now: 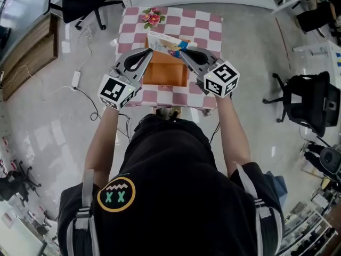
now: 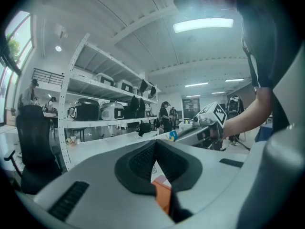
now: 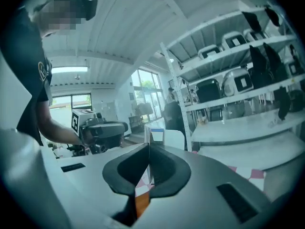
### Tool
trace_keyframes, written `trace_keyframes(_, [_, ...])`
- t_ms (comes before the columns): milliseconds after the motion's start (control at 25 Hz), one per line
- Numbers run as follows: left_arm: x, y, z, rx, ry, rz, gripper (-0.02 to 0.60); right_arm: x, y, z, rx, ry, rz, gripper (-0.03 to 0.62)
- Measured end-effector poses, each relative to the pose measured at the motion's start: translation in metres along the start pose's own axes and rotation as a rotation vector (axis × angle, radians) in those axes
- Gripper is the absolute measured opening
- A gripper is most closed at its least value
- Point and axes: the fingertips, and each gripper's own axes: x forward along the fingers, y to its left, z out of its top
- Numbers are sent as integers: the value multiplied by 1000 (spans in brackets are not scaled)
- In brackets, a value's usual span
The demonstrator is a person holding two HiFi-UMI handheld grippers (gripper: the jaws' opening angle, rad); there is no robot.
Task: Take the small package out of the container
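Clenched on the small package (image 1: 166, 41), our right hand-held gripper (image 1: 181, 51) holds it by one end, clear above the orange container (image 1: 165, 73); in the right gripper view the thin white and blue package stands upright at the tips of the pressed-together jaws. We keep the left hand-held gripper (image 1: 149, 51) just beside the package's other end, over the container's far left corner, its jaws together with nothing we can make out between them. The container sits on the pink and white checked tabletop (image 1: 205, 28), which has a bunch of flowers (image 1: 152, 17) at its far edge. A black office chair (image 1: 311, 103) stands well apart on the floor to our right.
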Motion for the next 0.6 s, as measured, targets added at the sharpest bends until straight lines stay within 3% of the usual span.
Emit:
trace_keyframes(240, [5, -1, 3, 6, -4, -7, 17, -13, 13, 24, -226, -38, -62, 21])
trace_keyframes(600, [4, -3, 5, 11, -2, -6, 17, -27, 55, 72, -470, -185, -61, 21])
